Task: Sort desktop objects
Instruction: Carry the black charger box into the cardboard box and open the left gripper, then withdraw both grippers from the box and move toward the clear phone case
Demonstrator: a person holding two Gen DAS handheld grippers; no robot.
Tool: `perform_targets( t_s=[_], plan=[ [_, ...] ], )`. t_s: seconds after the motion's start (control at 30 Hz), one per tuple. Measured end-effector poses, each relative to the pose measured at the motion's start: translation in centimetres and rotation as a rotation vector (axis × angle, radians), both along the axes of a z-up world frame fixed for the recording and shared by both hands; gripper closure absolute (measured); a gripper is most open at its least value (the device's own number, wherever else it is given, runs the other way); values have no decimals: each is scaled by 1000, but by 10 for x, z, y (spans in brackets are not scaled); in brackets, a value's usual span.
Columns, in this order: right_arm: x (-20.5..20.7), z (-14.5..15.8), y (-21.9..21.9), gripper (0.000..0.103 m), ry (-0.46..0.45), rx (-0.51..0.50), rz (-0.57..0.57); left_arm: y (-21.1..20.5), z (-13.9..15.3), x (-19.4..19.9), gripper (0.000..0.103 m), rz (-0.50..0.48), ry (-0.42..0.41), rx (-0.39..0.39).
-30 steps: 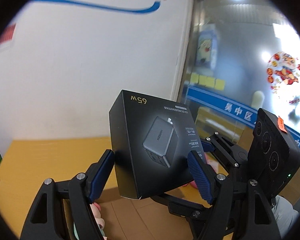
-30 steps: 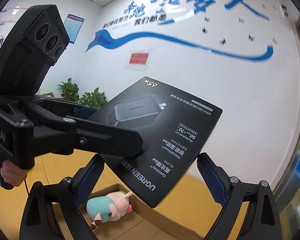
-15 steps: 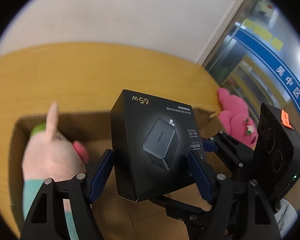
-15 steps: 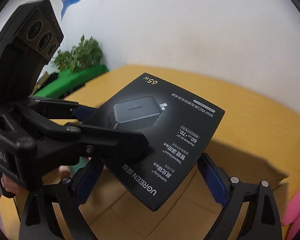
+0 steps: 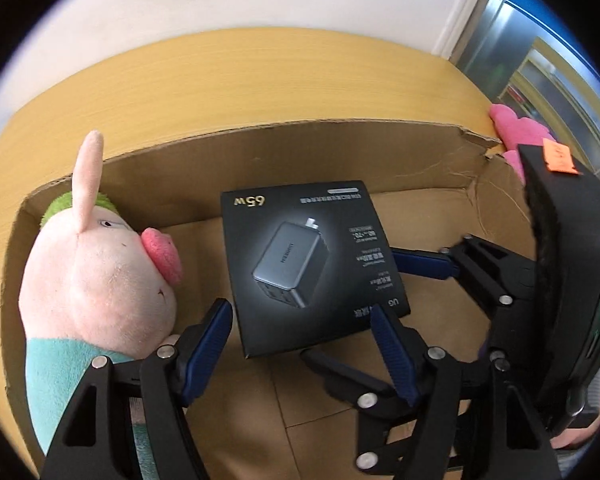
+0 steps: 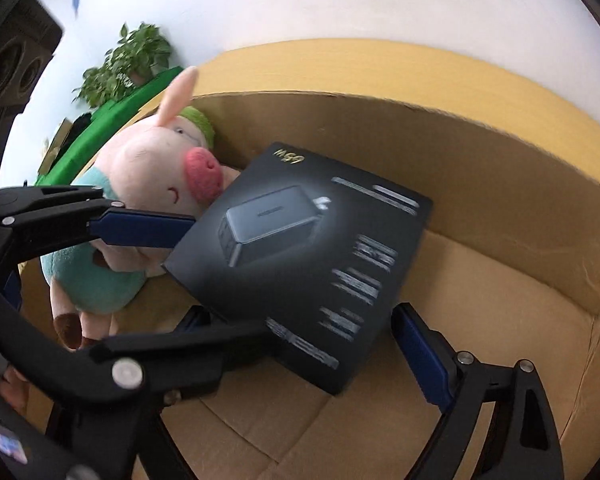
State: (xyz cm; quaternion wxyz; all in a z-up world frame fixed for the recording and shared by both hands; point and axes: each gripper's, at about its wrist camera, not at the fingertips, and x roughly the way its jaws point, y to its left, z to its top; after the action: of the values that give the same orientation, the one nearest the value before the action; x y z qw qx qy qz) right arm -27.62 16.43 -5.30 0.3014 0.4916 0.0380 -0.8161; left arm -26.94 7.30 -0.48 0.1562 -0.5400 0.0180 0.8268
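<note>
a plush pig (image 5: pixel 96 280) lies at the left inside the cardboard box (image 5: pixel 300 152). beside it is the black charger box (image 5: pixel 304 264), its near edge between the left gripper (image 5: pixel 300 332)'s closing jaws, which seem clear of it. the right gripper (image 6: pixel 296 316)'s wide jaws, also closing, straddle it loosely.

Black charger box (image 5: pixel 308 268), gold "65W" on its lid and a grey adapter pictured on top, sits face up inside the open cardboard carton (image 5: pixel 300 148). Beside it a pink plush pig (image 5: pixel 96 276) in teal, snout touching the box's edge.
</note>
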Motion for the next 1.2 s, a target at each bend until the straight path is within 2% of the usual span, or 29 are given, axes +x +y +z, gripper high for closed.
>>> perform_targets(
  t_s=[0.17, 0.23, 0.3, 0.4, 0.47, 0.5, 0.57, 0.77, 0.8, 0.87, 0.9, 0.93, 0.97, 1.0, 1.07, 1.1, 1.13, 1.17, 1.2],
  plan=[
    [5, 2, 5, 11, -13, -9, -24, -24, 19, 12, 33, 58, 31, 34],
    [7, 14, 2, 11, -9, -7, -20, -39, 34, 22, 33, 76, 74, 56],
    [15, 27, 1, 10, 2, 13, -20, -47, 59, 42, 33, 74, 163, 62],
    [42, 58, 8, 10, 48, 50, -40, -49, 103, 92, 30, 64, 378, 32],
    [72, 85, 19, 8, 128, 47, -67, -55, 128, 139, 25, 67, 540, 7],
    [91, 97, 23, 3, 181, 38, -93, -54, 139, 163, 20, 79, 613, -7],
    [129, 120, 27, 1, 258, 8, -141, -40, 149, 195, 21, 103, 696, -14],
    [233, 159, 24, 1, 408, -39, -215, -43, 149, 271, 23, 106, 767, -2],
    [249, 161, 22, 2, 416, -45, -220, -40, 146, 277, 27, 105, 769, -1],
    [275, 163, 18, 8, 438, -45, -215, -48, 146, 293, 56, 119, 752, 32],
    [290, 164, 17, 30, 454, -29, -219, -50, 146, 298, 92, 125, 727, 66],
    [303, 164, 17, 63, 458, -12, -224, -48, 142, 300, 100, 119, 695, 104],
    [311, 164, 20, 74, 445, -13, -225, -47, 141, 305, 100, 117, 683, 122],
    [319, 164, 24, 78, 421, -28, -237, -41, 139, 313, 100, 123, 689, 109],
    [336, 165, 30, 77, 415, -33, -277, -37, 142, 331, 99, 127, 727, 83],
    [343, 166, 30, 69, 418, -22, -286, -35, 144, 339, 89, 123, 744, 85],
    [349, 166, 31, 45, 420, -14, -295, -34, 145, 344, 57, 123, 746, 86],
    [356, 169, 33, 31, 425, -16, -302, -32, 146, 346, 35, 130, 739, 83],
    [361, 170, 34, 8, 434, -23, -302, -32, 146, 352, 7, 151, 735, 77]
  ],
)
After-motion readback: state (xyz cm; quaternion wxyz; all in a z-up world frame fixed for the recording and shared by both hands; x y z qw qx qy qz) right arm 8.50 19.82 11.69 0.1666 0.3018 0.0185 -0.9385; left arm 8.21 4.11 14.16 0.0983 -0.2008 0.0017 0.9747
